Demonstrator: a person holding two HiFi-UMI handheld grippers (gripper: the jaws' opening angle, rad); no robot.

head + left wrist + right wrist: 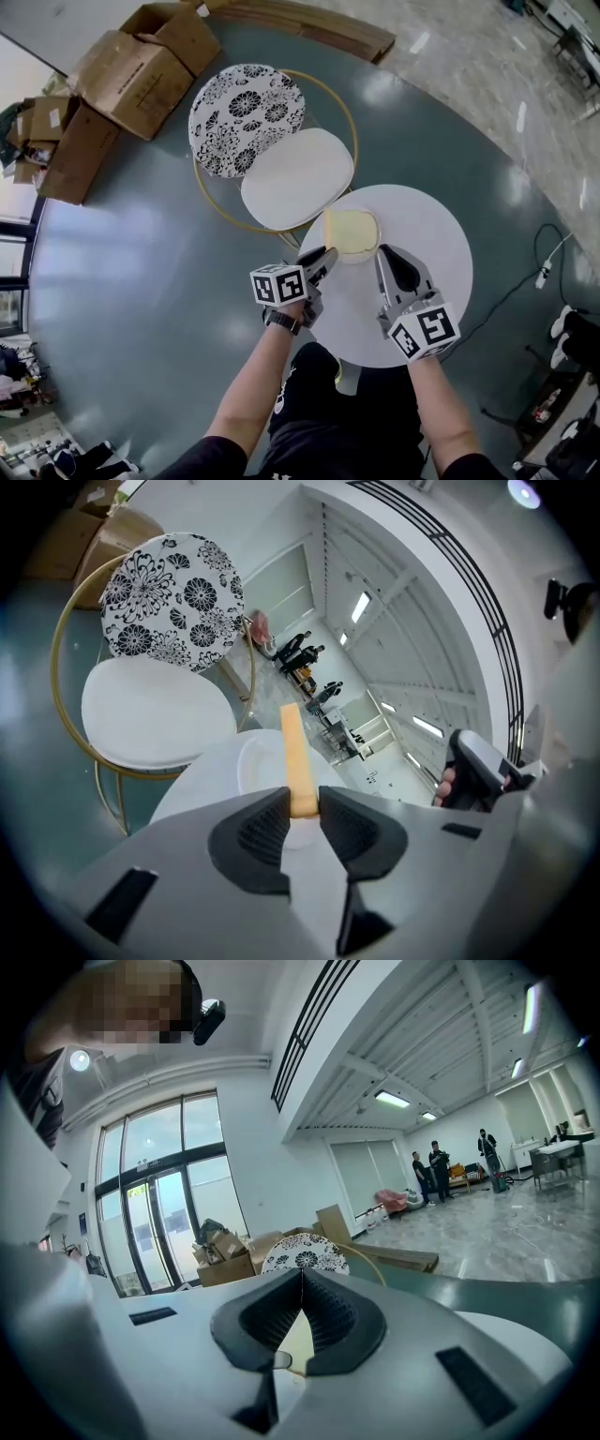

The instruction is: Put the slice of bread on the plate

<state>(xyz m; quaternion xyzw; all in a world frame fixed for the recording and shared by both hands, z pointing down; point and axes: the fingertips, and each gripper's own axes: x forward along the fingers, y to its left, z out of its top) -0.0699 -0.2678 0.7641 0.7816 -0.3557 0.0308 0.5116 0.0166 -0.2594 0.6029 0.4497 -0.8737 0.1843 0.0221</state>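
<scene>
**Bread's pinched by one edge, hanging over the plate**

The left gripper (pixel 305 808) is clamped on the near edge of the slice of bread (pixel 295 752). The slice sticks straight out past the jaws over the white plate (pixel 248 761). In the head view the slice (pixel 352 232) sits face-up at the upper left of the round white table (pixel 427 225). Whether it touches the plate is hard to tell.

Bread like this is probably light, soft and easy to crush, and held by one edge it may sag or tear. A light pinch near the crust seems the safest grip.

Both forearms come up from the bottom of the frame. The left gripper (pixel 326 258) angles toward the upper right. The right gripper (pixel 382 251) points up just beside the slice, its jaws together on nothing (pixel 302 1274).
</scene>
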